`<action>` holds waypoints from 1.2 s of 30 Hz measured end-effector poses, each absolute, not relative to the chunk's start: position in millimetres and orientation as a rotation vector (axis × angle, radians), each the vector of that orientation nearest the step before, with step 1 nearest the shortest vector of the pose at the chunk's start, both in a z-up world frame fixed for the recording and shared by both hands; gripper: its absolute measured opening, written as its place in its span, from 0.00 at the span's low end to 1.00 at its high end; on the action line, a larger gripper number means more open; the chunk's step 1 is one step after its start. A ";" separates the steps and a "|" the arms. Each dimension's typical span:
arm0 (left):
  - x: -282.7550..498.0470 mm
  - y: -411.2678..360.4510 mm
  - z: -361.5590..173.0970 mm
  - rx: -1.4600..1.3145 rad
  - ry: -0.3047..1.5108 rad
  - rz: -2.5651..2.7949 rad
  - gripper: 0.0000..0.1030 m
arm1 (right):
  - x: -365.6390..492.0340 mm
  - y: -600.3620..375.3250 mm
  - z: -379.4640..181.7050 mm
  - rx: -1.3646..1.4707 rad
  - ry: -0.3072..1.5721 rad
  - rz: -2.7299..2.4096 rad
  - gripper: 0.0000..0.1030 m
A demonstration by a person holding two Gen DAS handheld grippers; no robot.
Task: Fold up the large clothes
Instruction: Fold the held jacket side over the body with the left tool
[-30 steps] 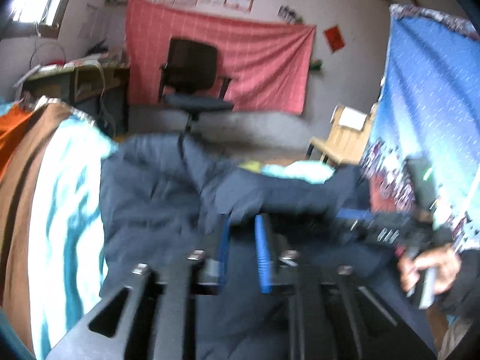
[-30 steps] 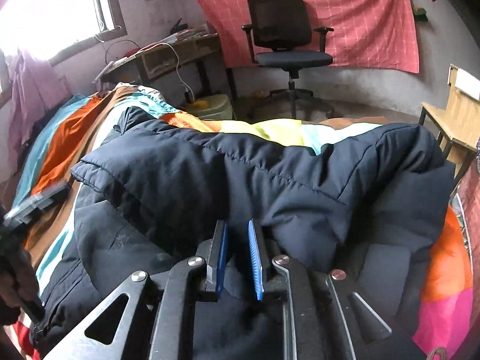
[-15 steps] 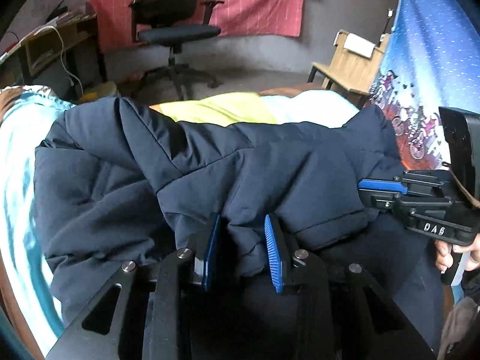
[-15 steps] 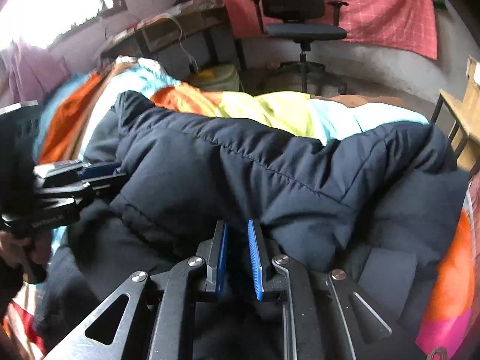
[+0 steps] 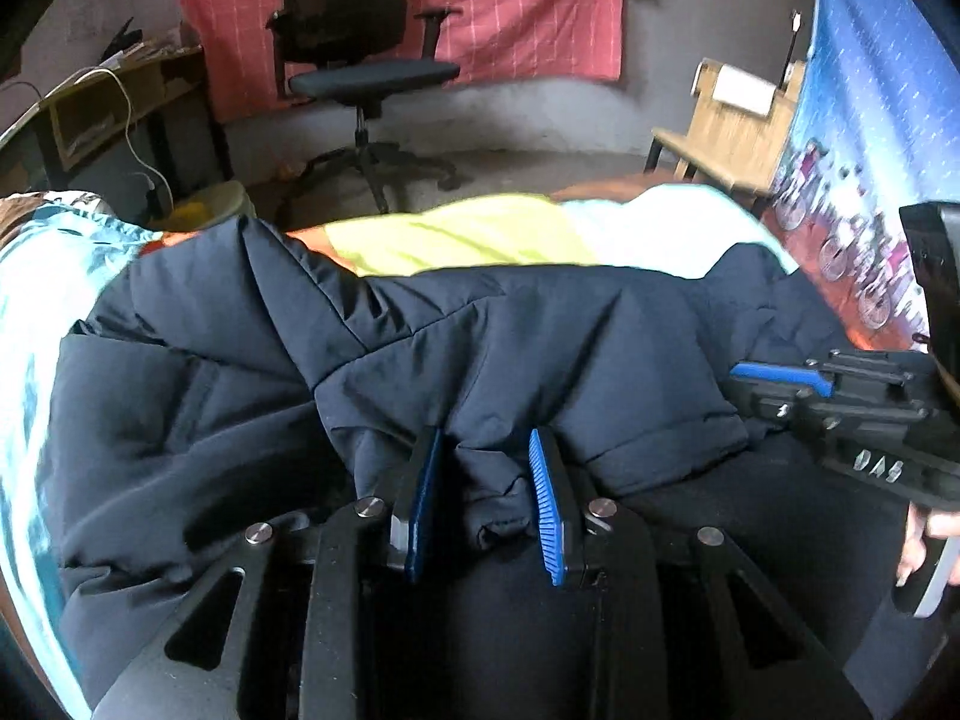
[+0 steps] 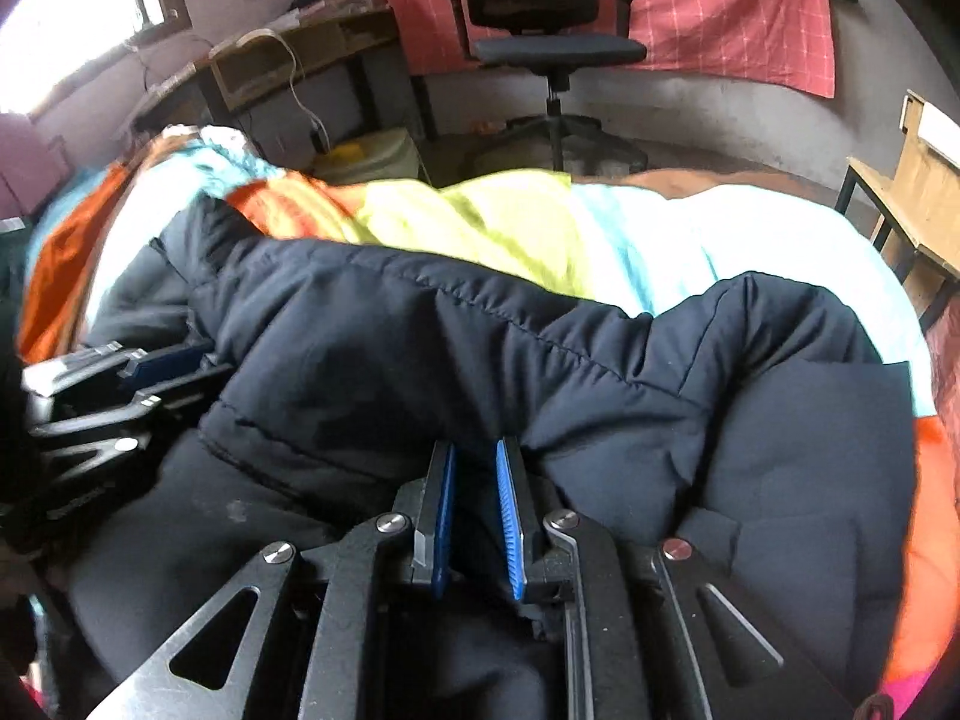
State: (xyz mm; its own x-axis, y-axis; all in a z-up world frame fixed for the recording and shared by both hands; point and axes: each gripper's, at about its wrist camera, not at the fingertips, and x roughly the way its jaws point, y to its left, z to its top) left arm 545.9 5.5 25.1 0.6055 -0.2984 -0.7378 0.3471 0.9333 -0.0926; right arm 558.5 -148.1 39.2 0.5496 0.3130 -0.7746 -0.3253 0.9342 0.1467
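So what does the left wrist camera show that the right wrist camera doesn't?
Only the left wrist view shows the blue patterned hanging cloth, the right hand-held gripper from the side, and the fingers holding it.

Only the right wrist view shows the bright window, the left hand-held gripper side-on, and the orange and pink bedding edge.

Both show the dark puffer jacket pinched in blue pads, the colourful bedspread, the black office chair, red wall cloth, desk and wooden chair.
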 end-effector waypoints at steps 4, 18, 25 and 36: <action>533.5 22.6 32.9 0.009 0.828 -0.412 0.25 | 544.5 -141.9 74.5 -0.005 0.827 0.441 0.18; 534.3 19.0 28.4 0.043 0.847 -0.395 0.25 | 557.4 -126.4 35.8 0.018 0.883 0.500 0.25; 533.8 23.0 30.8 0.047 0.884 -0.340 0.29 | 533.6 -171.9 47.4 0.024 0.834 0.340 0.27; 516.7 15.2 46.5 0.073 0.850 -0.283 0.29 | 529.7 -189.8 62.2 0.131 0.853 0.362 0.27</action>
State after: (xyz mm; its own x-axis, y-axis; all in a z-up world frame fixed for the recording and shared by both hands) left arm 516.7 15.2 46.5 0.6251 -0.2173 -0.7497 0.2751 0.9602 -0.0489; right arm 529.7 -189.8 62.2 0.6007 0.3636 -0.7120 -0.2595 0.9310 0.2566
